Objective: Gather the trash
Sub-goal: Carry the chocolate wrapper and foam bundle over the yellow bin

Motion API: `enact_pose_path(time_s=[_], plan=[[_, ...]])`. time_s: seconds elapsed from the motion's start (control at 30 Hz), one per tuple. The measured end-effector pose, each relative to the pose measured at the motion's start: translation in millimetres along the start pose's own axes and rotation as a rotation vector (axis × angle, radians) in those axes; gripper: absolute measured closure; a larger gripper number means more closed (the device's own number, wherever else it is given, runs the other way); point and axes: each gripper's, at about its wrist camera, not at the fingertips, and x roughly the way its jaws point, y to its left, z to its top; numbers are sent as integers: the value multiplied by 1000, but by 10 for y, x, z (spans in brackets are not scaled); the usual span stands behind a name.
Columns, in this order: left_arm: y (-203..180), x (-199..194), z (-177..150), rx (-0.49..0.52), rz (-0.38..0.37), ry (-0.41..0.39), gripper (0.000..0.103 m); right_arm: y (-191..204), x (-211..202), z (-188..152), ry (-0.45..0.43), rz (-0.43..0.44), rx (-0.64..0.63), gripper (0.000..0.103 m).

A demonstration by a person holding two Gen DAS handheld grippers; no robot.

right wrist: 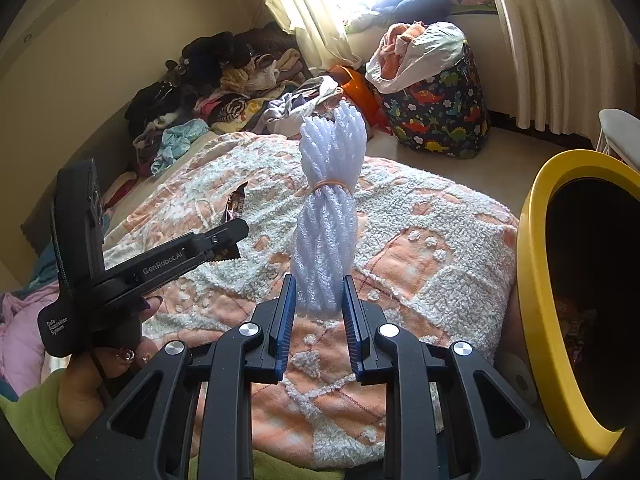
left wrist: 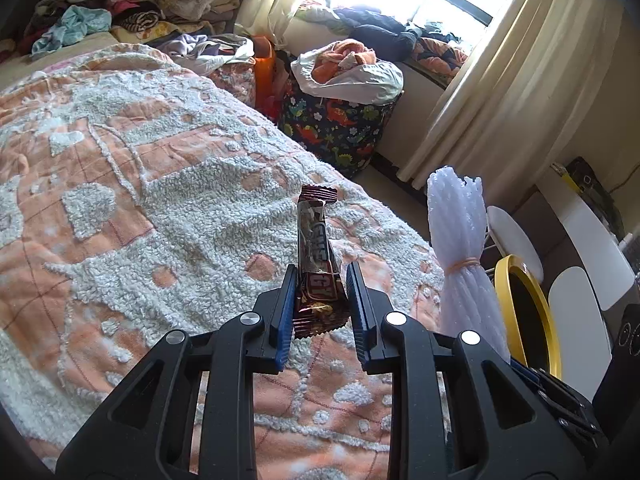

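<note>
My left gripper [left wrist: 321, 276] is shut on a brown snack wrapper [left wrist: 316, 248] and holds it upright above the bed. My right gripper [right wrist: 319, 286] is shut on a white foam-net bundle [right wrist: 330, 200] tied with an orange rubber band, also upright. The bundle shows in the left wrist view [left wrist: 460, 240], to the right of the wrapper. The left gripper shows in the right wrist view [right wrist: 224, 240], at the left, with the wrapper [right wrist: 237, 202] sticking up from it. A bin with a yellow rim [right wrist: 536, 280] and a dark inside stands at the right of the bed; it also shows in the left wrist view [left wrist: 520, 280].
An orange and white textured blanket [left wrist: 160, 200] covers the bed. Piled clothes [left wrist: 132, 8] lie at its far end. A dinosaur-print laundry bag [left wrist: 340, 124] full of clothes stands near the curtained window. White furniture [left wrist: 580, 240] is at the right.
</note>
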Motion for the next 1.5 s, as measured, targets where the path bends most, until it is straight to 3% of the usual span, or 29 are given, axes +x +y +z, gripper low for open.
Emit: enact_pose_path(time_s=[0.93, 1.5], plan=[[-840, -215, -51, 168, -101, -29, 85, -507, -684, 56, -139, -80, 112, 81], [-1415, -154, -200, 290, -184, -8, 85, -1108, -1033, -7, -183, -246, 205, 81]])
